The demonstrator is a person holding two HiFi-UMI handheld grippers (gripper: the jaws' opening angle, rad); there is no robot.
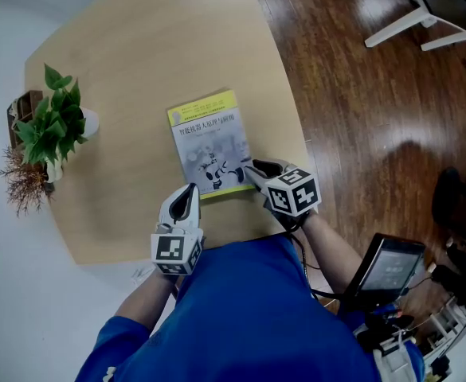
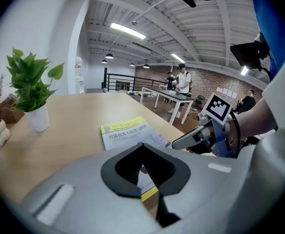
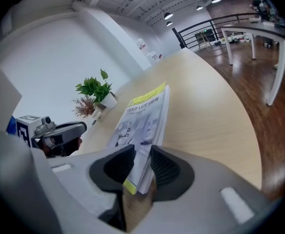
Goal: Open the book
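The pale wooden counter (image 1: pixel 137 62) carries 1 closed book (image 1: pixel 209 138), its yellow-banded cover facing up, lying near the person's edge. A potted plant (image 1: pixel 53 126) stands well apart from it at the counter's left edge. The right gripper (image 1: pixel 253 170) grasps the book's near right corner, with cover and pages between its 2 pads. The left gripper (image 1: pixel 189 189) is clenched and empty, tips together, just beside the book's near left corner.

Closed book (image 1: pixel 209 142) — grey cover, yellow bands, lying face up.
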